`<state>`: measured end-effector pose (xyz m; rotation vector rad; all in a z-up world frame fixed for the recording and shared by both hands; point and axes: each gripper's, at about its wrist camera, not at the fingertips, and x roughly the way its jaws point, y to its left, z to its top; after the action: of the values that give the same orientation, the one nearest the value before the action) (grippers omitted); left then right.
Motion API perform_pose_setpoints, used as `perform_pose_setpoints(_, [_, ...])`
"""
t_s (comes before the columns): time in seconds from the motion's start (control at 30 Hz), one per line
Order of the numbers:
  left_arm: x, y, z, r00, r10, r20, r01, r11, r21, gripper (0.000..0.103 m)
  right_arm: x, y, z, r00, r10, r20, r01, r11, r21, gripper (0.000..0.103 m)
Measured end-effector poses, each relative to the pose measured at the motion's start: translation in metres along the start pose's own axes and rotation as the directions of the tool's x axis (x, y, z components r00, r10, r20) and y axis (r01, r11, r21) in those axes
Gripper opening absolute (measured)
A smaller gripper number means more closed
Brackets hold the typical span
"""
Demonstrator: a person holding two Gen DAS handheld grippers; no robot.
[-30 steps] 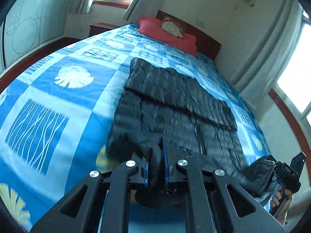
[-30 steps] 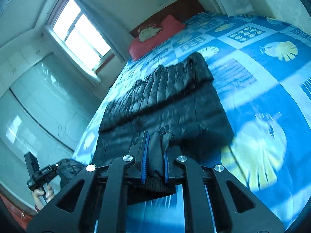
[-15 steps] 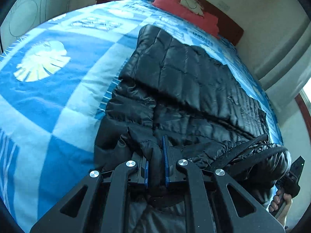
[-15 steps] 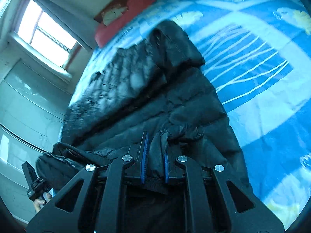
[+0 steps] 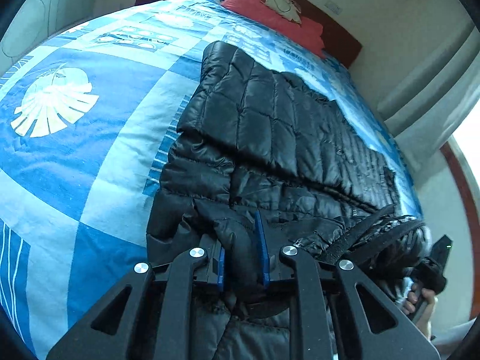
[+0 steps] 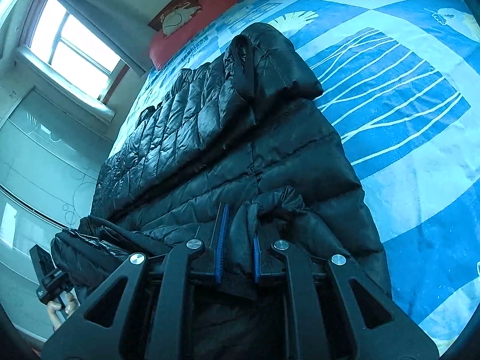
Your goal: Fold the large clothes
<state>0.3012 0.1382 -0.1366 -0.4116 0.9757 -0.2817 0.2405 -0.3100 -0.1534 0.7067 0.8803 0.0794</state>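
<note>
Bedroom, one bed (image 5: pixel 90 156) under a blue patterned sheet; red pillow (image 5: pixel 270 15) at the headboard, windows and curtains along the walls.

Item: black quilted jacket (image 5: pixel 300 126), lying lengthwise down the bed from near the pillow toward us, one long side already laid over the body, the near edge lifted onto it.

Handling, as we judge it: light, puffy, soft throughout; no stiffness to hold a crease, so folds may spring back. The shell looks glossy and probably slick, so a thin pinch could slide out. We would take hold at hems, cuffs or seamed edges, where the fabric bunches thick.

Tools: left gripper (image 5: pixel 243 258) has a bunched fold between its blue pads; its jaws are opening, and a gap shows beside the fabric, so we read the hold as let go. Right gripper (image 6: pixel 237 255) is clamped narrow on another bunch of the same near edge.

Edges: the jacket's far long side runs close to the bed edge on the window side; beyond it a hand (image 5: pixel 420 297) shows at the frame corner.

Room: broad bare sheet lies on the other side of the jacket and toward the pillow, ample for swinging a fold over.
</note>
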Motion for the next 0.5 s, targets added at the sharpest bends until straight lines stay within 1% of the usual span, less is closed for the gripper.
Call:
perform_pose_setpoints(0.1, [-0.009,0.007,0.004,0.998,-0.057,-0.006,0.057,0.998,-0.019,0.022,0.003,0.001,0.001,1.000,-0.001,-0.006,0.001,1.000,-0.002,0.013])
perform_pose_setpoints(0.27, [-0.022,0.022,0.009,0.986,-0.164,-0.017,0.162,0.984,-0.077,0.026,0.004,0.001,0.002,1.000,-0.005,-0.005,0.005,1.000,0.001,0.013])
perform_pose_setpoints(0.37, [-0.026,0.029,0.008,0.979,-0.201,-0.020,0.198,0.975,-0.103,0.029,0.005,0.002,0.003,1.000,-0.008,-0.009,0.008,1.000,0.003,0.013])
perform_pose_setpoints(0.43, [-0.031,0.029,0.007,0.977,-0.213,-0.010,0.211,0.973,-0.099,0.030,0.005,0.003,0.003,1.000,-0.008,-0.011,0.008,1.000,0.003,0.014])
perform_pose_setpoints(0.5, [-0.035,0.028,0.006,0.974,-0.225,-0.002,0.224,0.970,-0.095,0.034,0.005,0.002,0.004,1.000,-0.002,-0.013,0.002,1.000,0.010,0.015])
